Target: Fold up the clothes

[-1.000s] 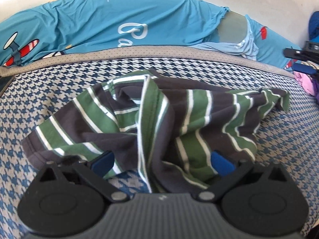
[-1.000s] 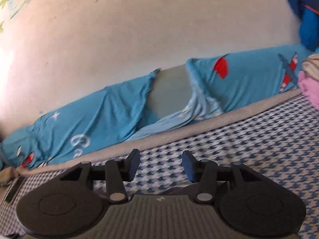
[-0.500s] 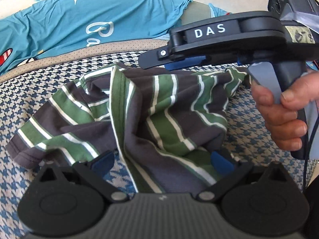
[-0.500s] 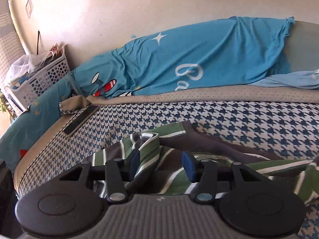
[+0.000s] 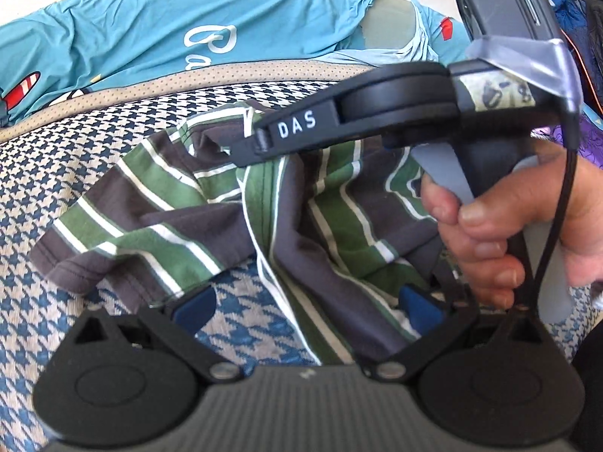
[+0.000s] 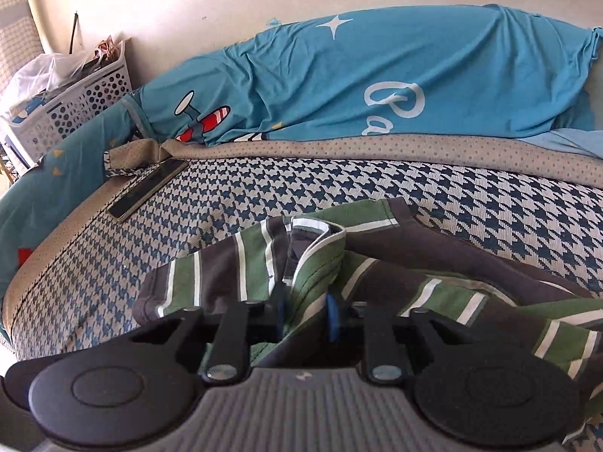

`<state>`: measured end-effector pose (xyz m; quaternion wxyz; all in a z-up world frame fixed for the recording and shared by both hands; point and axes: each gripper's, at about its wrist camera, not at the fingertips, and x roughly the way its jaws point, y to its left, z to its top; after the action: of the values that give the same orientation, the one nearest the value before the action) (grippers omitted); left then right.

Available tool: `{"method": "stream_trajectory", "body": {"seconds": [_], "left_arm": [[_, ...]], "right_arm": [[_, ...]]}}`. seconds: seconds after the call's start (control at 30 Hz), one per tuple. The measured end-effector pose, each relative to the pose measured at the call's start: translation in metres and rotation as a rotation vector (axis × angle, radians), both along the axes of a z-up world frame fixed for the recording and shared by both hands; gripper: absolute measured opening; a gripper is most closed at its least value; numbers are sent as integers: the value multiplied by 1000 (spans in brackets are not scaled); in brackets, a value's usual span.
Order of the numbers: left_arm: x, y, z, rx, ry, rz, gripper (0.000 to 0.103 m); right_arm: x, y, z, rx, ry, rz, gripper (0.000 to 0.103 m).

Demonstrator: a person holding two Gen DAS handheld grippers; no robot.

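A crumpled striped shirt (image 5: 211,222), green, dark grey and white, lies on the houndstooth bed cover (image 5: 49,173). My left gripper (image 5: 307,310) is open wide, low over the shirt's near edge, with cloth lying between its blue pads. My right gripper (image 6: 304,314) is shut on a raised green fold of the striped shirt (image 6: 320,263). In the left wrist view the right gripper (image 5: 245,150) reaches in from the right over the shirt, held by a hand (image 5: 501,233).
A blue printed sheet (image 6: 377,75) covers a long bolster along the wall. A dark phone (image 6: 147,190) lies at the bed's far left edge. A white perforated basket (image 6: 71,101) stands beyond it. Purple and blue clothes (image 5: 588,128) lie at the right.
My right gripper has moved down onto the shirt and closed on a green fold. My left gripper has stayed open at the shirt's near edge.
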<state>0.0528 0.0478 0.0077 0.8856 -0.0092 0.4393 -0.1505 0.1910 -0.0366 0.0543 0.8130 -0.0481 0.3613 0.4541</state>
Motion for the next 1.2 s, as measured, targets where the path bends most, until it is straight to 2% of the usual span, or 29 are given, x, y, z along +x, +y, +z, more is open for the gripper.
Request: {"method": "stream_trajectory", "body": {"seconds": [0.07, 0.2, 0.43, 0.6, 0.77, 0.93, 1.2], "left_arm": [[1, -1, 1, 2, -1, 2, 103], [3, -2, 3, 0, -5, 5, 103], [-2, -9, 5, 2, -43, -2, 103], [-17, -16, 9, -57, -77, 21, 103], [-39, -27, 7, -78, -93, 41, 103], [-58, -34, 0, -106, -71, 51, 103], [-78, -32, 4, -113, -84, 108, 103]], "right_arm": [[-3, -5, 6, 15, -24, -8, 10], [-9, -23, 29, 65, -83, -66, 10], [-33, -93, 81, 171, -179, -276, 10], [-74, -150, 103, 203, -235, -424, 10], [-110, -209, 96, 182, -252, -552, 9], [-144, -248, 84, 156, -234, -645, 9], [-176, -275, 68, 86, -166, -692, 13]]}}
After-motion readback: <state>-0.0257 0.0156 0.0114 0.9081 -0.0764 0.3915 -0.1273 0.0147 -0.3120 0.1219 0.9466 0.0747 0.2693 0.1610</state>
